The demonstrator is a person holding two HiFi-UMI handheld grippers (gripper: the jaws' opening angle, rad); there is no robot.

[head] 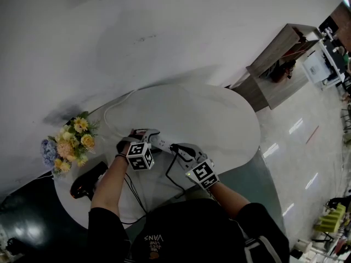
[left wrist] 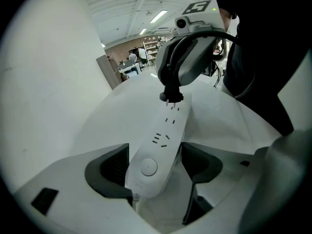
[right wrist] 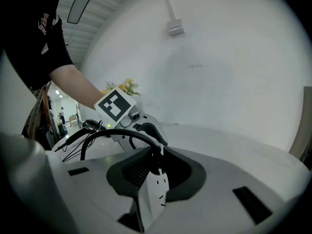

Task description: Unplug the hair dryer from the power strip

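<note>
Jaws of the left hand-held gripper [left wrist: 156, 165] are closed on the switch end of the white power strip [left wrist: 163, 130], near the front middle of the round white counter [head: 219, 119]. The right hand-held gripper [right wrist: 156, 165] is clamped on the black plug [right wrist: 155, 154] at the strip's far end. In the left gripper view the plug's prongs show at the strip's face; whether they are partly in or just out, I cannot tell. A black cord [right wrist: 105, 136] arches away from the plug. The black hair dryer [head: 88, 182] lies at the counter's left edge, just beside some flowers [head: 68, 144], apart from the strip.
</note>
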